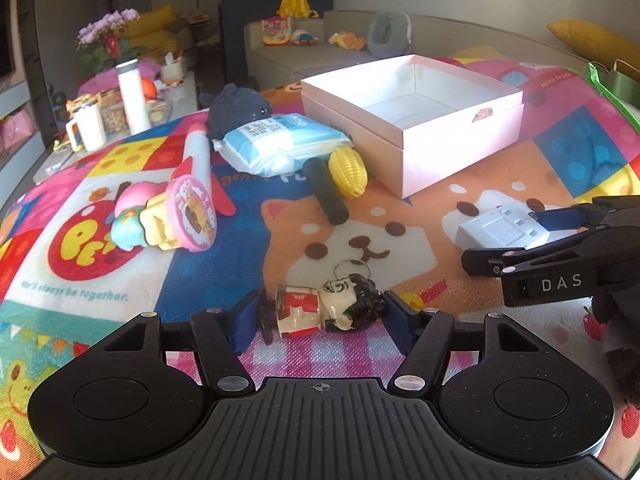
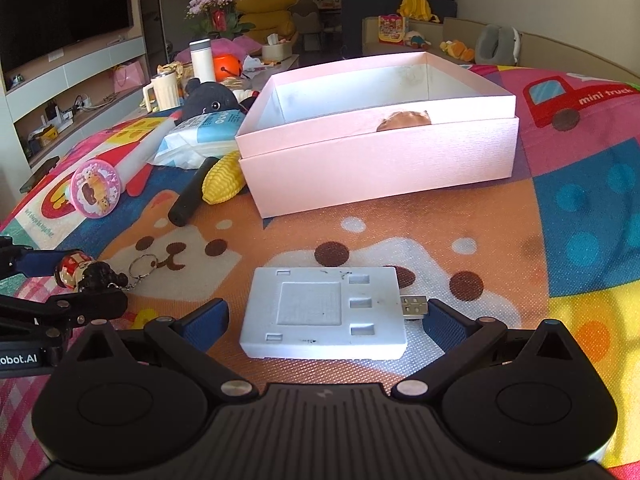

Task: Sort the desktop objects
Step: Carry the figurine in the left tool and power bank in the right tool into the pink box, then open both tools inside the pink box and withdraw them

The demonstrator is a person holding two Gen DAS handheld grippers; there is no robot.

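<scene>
Left gripper [image 1: 320,316] wide around figurine [image 1: 326,310] — light, hard; grip torso. Right gripper [image 2: 326,320] wide astride hub [image 2: 324,312] — rigid, flat; pinch edges.

Both tongs low, jaws spread wide — left [image 1: 320,316], right [image 2: 326,320].

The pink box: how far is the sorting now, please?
Nothing looks sorted yet: the pink box shows only a bare interior. In hand: the left gripper brackets the figure keychain, and the right gripper is open around the white USB hub; both items lie on the mat. Left: the toy corn, black cylinder, tissue pack and other toys.
</scene>
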